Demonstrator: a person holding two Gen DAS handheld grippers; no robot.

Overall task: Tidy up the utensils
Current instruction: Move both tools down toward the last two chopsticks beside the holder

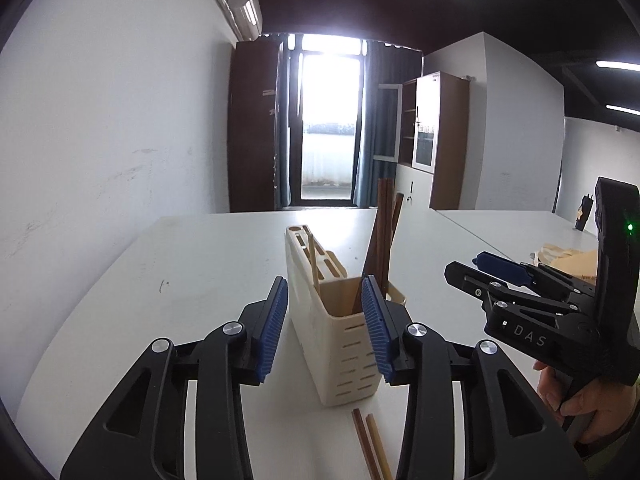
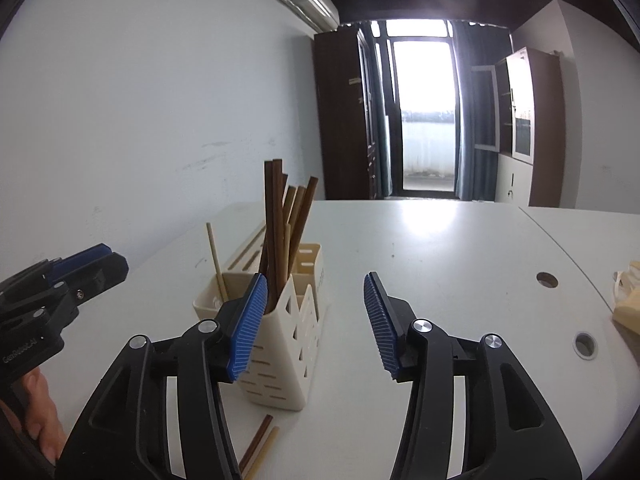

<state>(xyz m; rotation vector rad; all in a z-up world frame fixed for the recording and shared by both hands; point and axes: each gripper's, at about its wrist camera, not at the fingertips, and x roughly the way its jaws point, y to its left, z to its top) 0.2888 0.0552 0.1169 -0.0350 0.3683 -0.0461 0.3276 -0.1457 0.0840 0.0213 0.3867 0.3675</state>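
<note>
Chopsticks [image 2: 280, 232] are standing bundled in the holder [image 2: 280, 360], which is sitting on the surface [image 2: 440, 260] just ahead of both hand-held grippers, so most of the sorting looks done. Two loose sticks [image 1: 370, 444] are lying flat on the surface below and between the fingers of the left hand-held gripper [image 1: 326, 330], just in front of the holder; these appear to be what is left. That gripper is hanging spread, holding nothing, with the holder showing between its pads. The right hand-held gripper [image 2: 316, 326] is also spread wide and empty, the holder lying toward its left finger. Its view is showing the bundle's full height and one pale stick [image 2: 216, 260] leaning alone in a near compartment; the left view is showing the slotted block at the holder's far end.
</note>
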